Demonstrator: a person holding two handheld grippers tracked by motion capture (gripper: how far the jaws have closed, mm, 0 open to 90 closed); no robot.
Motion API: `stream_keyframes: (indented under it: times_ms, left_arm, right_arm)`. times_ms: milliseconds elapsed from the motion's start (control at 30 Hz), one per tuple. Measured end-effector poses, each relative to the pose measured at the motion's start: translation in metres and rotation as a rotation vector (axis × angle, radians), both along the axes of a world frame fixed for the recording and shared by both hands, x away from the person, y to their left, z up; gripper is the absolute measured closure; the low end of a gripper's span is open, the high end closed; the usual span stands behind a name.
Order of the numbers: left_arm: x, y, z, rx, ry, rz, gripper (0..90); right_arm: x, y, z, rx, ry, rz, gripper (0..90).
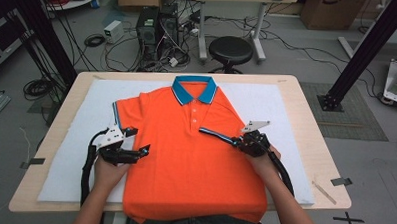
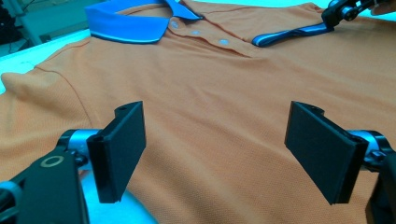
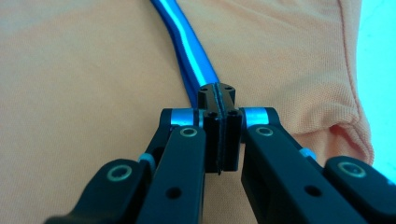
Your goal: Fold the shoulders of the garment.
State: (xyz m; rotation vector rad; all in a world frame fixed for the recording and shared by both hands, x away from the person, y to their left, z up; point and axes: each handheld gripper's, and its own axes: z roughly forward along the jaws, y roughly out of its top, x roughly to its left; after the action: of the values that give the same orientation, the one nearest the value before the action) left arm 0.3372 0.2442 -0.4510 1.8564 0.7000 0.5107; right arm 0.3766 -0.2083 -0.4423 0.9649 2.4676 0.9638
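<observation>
The work in hand looks like folding an orange polo shirt [image 1: 190, 156], which lies face up on a white pad [image 1: 75, 152] covering the bench [image 1: 305, 146], its hem hanging over the near edge and its blue collar [image 1: 193, 90] toward the far edge.

Nearest the person, the left gripper [image 1: 144, 151] hovers at the shirt's left side near the near-left corner, its jaws standing wide apart with nothing between them; in the left gripper view only orange cloth lies beyond the two black pads [image 2: 122, 149]. Toward the right edge, the right gripper [image 1: 235, 141] has its jaws pressed together on the blue-trimmed sleeve cuff [image 3: 191, 56], and the sleeve [image 1: 218, 135] is drawn inward across the chest, so the first sleeve fold seems under way.

The next move, as I judge it, calls for laying that cuff flat on the chest and releasing it without dragging the body cloth, then taking the left sleeve [image 1: 121, 117] the same way.

The pad is smooth, the bench of light wood. Beyond the far edge stand a black stool [image 1: 230, 50], a computer tower [image 1: 147, 32], loose cables [image 1: 96, 41] on a grey floor, and a desk.
</observation>
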Motion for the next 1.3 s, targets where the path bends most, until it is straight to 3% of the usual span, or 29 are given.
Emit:
stream_keyframes:
  times_ms: [167,200,233,267,300,333,433,500,833,933,1033,1300]
  left_arm:
    - [0.000,0.000,0.000,-0.003,-0.001,-0.002,20.7]
    - [0.000,0.000,0.000,-0.003,-0.002,-0.002,20.7]
    - [0.000,0.000,0.000,-0.003,-0.002,-0.002,20.7]
    - [0.000,0.000,0.000,-0.003,-0.002,-0.003,20.7]
    - [0.000,0.000,0.000,-0.003,-0.002,-0.003,20.7]
    - [0.000,0.001,0.000,-0.004,0.000,-0.003,20.7]
    - [0.000,0.001,0.000,-0.005,0.001,-0.003,20.7]
    - [0.000,0.000,0.000,-0.004,0.000,-0.003,20.7]
    - [0.000,0.001,0.000,-0.009,0.000,-0.005,20.7]
    - [0.000,0.001,0.000,-0.010,0.000,-0.006,20.7]
    - [0.000,0.001,0.000,-0.008,-0.002,-0.006,20.7]
    - [0.000,0.002,0.000,-0.013,0.004,-0.003,20.7]
  right_arm:
    - [-0.010,-0.002,0.003,-0.005,-0.013,0.008,89.5]
    - [-0.011,-0.005,0.004,0.014,-0.027,0.001,82.1]
    - [-0.011,-0.005,0.004,0.014,-0.027,0.001,82.1]
    - [-0.013,-0.013,0.008,0.058,-0.038,-0.020,72.2]
    - [-0.013,-0.013,0.008,0.058,-0.038,-0.020,72.2]
    - [-0.014,-0.023,0.012,0.097,-0.053,-0.046,66.8]
    - [-0.014,-0.033,0.015,0.130,-0.069,-0.073,61.0]
    - [-0.014,-0.047,0.018,0.181,-0.085,-0.107,54.1]
    - [-0.017,-0.083,0.012,0.219,-0.138,-0.228,45.2]
    - [-0.018,-0.098,0.005,0.267,-0.134,-0.255,42.3]
    - [-0.019,-0.102,0.001,0.290,-0.131,-0.263,41.0]
    - [-0.018,-0.102,-0.006,0.279,-0.112,-0.254,36.0]
